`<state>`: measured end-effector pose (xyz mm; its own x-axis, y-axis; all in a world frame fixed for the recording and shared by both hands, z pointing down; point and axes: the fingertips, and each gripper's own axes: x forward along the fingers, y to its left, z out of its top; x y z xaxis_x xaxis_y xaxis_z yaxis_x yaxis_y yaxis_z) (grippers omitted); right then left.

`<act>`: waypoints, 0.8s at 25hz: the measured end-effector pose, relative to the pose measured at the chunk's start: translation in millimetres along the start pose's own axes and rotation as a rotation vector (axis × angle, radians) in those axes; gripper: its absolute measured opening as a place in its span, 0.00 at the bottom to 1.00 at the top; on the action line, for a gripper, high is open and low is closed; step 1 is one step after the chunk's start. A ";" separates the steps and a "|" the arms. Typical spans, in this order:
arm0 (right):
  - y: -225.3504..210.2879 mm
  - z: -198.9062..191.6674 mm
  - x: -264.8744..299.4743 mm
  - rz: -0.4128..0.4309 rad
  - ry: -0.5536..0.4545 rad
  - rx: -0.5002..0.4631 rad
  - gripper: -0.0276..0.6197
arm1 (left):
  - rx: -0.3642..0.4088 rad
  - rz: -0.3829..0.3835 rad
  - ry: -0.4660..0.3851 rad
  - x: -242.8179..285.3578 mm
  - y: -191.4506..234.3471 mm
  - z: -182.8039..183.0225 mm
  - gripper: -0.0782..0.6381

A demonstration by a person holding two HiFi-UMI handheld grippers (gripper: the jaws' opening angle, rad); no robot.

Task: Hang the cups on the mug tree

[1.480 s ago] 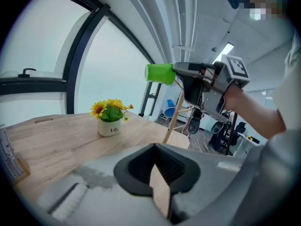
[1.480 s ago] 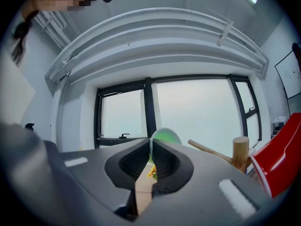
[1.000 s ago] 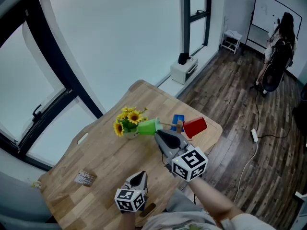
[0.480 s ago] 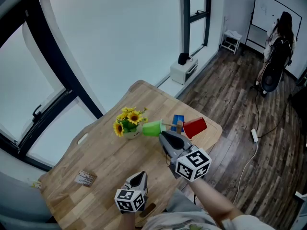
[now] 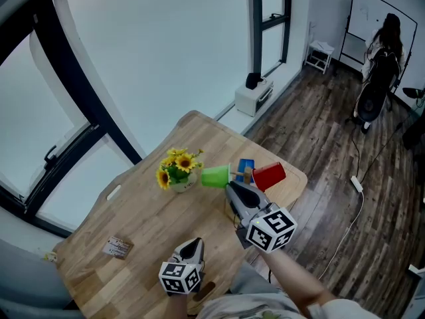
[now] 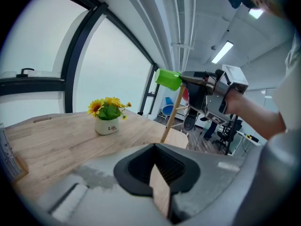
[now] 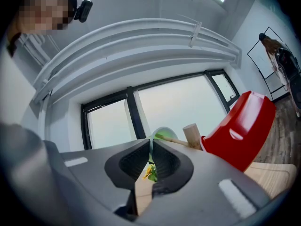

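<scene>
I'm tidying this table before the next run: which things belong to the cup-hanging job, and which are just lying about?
Job: green cup, held in the right hand-held gripper; red cup; mug tree.
Lying about: pot of sunflowers; small card.

**A:** where's each cam?
**B:** head one's high, staring down at the counter. Left gripper cam's low, looking across it; right's close on the mug tree. All share the green cup.
</scene>
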<state>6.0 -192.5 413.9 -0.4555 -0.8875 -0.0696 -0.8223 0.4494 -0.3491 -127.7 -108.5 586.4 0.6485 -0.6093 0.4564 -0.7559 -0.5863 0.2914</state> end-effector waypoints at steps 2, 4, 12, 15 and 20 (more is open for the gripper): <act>-0.9 -0.5 -2.0 -0.003 -0.002 -0.001 0.08 | 0.001 -0.001 0.001 0.7 -0.2 -0.3 0.11; -1.2 -1.3 -4.1 -0.005 -0.001 -0.001 0.08 | 0.003 -0.003 0.002 0.7 -0.9 -0.9 0.11; -9.9 -6.7 -12.4 -0.044 0.021 0.009 0.08 | 0.009 -0.013 0.008 0.9 -7.5 -0.8 0.11; -11.4 -10.1 -14.2 -0.051 0.028 0.016 0.08 | 0.013 -0.018 0.010 0.3 -7.9 -0.7 0.11; -16.2 -15.0 -19.1 -0.071 0.039 0.021 0.08 | 0.019 -0.025 0.014 -0.3 -10.3 -1.7 0.11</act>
<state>22.9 -181.4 434.9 -0.4094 -0.9123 -0.0075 -0.8459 0.3826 -0.3717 -120.3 -101.4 584.7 0.6660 -0.5866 0.4608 -0.7373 -0.6117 0.2868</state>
